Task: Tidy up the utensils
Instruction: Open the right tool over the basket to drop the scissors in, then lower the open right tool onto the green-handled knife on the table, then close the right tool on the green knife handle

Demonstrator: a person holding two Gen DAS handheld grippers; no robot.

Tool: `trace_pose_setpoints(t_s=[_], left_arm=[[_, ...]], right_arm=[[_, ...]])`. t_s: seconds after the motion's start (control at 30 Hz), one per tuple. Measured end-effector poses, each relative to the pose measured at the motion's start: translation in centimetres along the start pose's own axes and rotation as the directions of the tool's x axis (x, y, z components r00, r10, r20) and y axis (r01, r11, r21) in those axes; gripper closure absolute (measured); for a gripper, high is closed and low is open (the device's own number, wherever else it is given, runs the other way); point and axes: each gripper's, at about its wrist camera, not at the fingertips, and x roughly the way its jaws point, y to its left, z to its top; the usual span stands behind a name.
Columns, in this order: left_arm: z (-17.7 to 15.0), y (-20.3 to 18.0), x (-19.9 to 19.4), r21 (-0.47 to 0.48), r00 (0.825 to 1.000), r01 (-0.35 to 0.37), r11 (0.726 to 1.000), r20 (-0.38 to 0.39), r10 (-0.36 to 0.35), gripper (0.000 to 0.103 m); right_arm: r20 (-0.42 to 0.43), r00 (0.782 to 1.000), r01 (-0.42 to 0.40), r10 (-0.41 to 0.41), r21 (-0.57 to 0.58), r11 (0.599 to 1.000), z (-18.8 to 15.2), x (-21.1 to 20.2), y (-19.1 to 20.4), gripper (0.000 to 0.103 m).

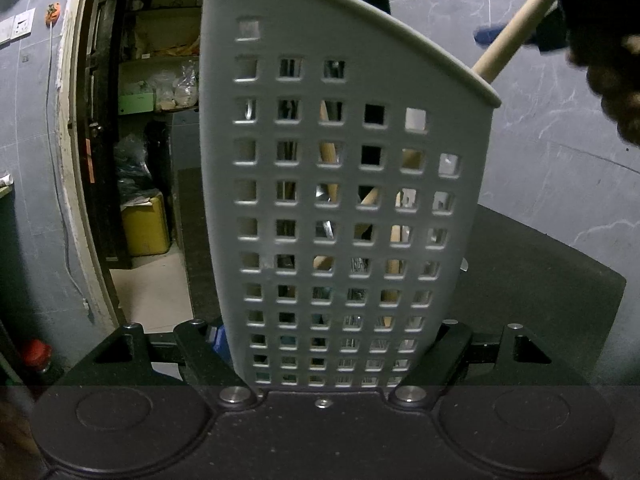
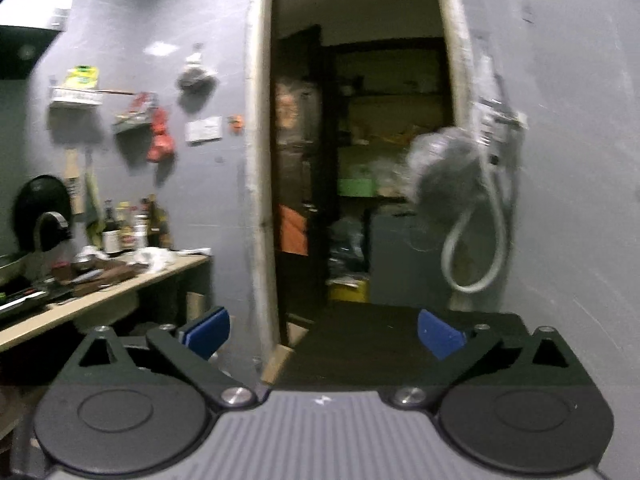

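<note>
A grey perforated plastic utensil holder [image 1: 340, 184] fills the left wrist view. My left gripper [image 1: 332, 344] is shut on its lower part, one finger on each side. Metal cutlery and wooden handles show through its square holes. A long wooden handle [image 1: 524, 20] sticks out of the top towards the upper right. A blurred dark shape with blue pads [image 1: 492, 34] is near that handle at the top right. My right gripper [image 2: 324, 336] is open and empty, its blue pads [image 2: 438, 334] wide apart, facing a doorway.
A black table [image 1: 540, 288] lies under the holder. A doorway to a storeroom with shelves [image 2: 360, 160] is ahead. A cluttered wooden counter [image 2: 100, 284] with bottles stands at the left. A grey hose [image 2: 476, 248] hangs on the right wall.
</note>
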Motion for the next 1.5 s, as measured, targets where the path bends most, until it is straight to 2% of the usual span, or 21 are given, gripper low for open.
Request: trace_pose_setpoints(t_s=[0.13, 0.23, 0.33, 0.43, 0.53, 0.63, 0.77, 0.9, 1.13, 1.3, 1.37, 1.43, 1.5], left_arm=[[0.0, -0.1, 0.0, -0.004, 1.000, -0.003, 1.000, -0.001, 0.003, 0.022], [0.1, -0.2, 0.0, -0.002, 1.000, -0.006, 1.000, -0.002, 0.006, 0.022], [0.1, -0.2, 0.0, -0.002, 1.000, -0.005, 1.000, -0.002, 0.005, 0.022], [0.1, -0.1, 0.0, -0.003, 1.000, -0.004, 1.000, -0.002, 0.004, 0.022], [0.1, -0.1, 0.0, -0.003, 1.000, -0.004, 1.000, -0.001, 0.004, 0.022], [0.1, -0.2, 0.0, -0.003, 1.000, -0.004, 1.000, -0.002, 0.004, 0.022], [0.1, -0.2, 0.0, -0.002, 1.000, -0.004, 1.000, -0.002, 0.004, 0.022], [0.1, -0.2, 0.0, 0.001, 1.000, -0.005, 1.000, -0.005, 0.005, 0.022], [0.3, -0.4, 0.2, 0.005, 1.000, -0.007, 1.000, -0.012, 0.007, 0.022], [0.3, -0.5, 0.2, 0.009, 1.000, -0.010, 1.000, -0.014, 0.010, 0.022], [0.3, -0.6, 0.2, 0.008, 1.000, -0.008, 1.000, -0.014, 0.008, 0.021], [0.3, -0.5, 0.2, 0.009, 1.000, -0.004, 1.000, -0.016, 0.004, 0.020], [0.3, -0.6, 0.2, 0.013, 1.000, -0.003, 1.000, -0.019, 0.004, 0.020]], right_arm=[[-0.097, 0.988, 0.125, -0.117, 0.080, 0.989, -1.8, 1.9, -2.9, 0.000], [-0.234, 0.954, 0.222, -0.189, 0.127, 0.967, -3.6, 4.7, -5.5, 0.000], [-0.342, 0.920, 0.265, -0.191, 0.182, 0.947, -5.3, 7.9, -8.3, 0.000], [-0.403, 0.890, 0.326, -0.212, 0.239, 0.915, -6.8, 10.6, -10.9, 0.000], [-0.441, 0.871, 0.361, -0.216, 0.277, 0.890, -8.0, 12.5, -12.6, 0.000], [-0.483, 0.843, 0.393, -0.236, 0.256, 0.883, -9.0, 14.5, -13.4, 0.000], [-0.523, 0.817, 0.413, -0.243, 0.237, 0.879, -10.0, 16.3, -13.5, 0.000], [-0.543, 0.805, 0.416, -0.240, 0.229, 0.880, -10.9, 17.5, -13.4, 0.000], [-0.541, 0.806, 0.418, -0.242, 0.229, 0.879, -11.5, 17.9, -13.2, 0.001], [-0.515, 0.807, 0.417, -0.290, 0.147, 0.897, -12.2, 18.1, -12.2, 0.001], [-0.498, 0.806, 0.415, -0.319, 0.092, 0.905, -12.3, 18.3, -11.5, 0.005], [-0.466, 0.826, 0.394, -0.316, 0.079, 0.916, -12.6, 18.3, -11.0, 0.008], [-0.450, 0.837, 0.382, -0.311, 0.073, 0.921, -12.7, 18.2, -10.7, 0.012]])
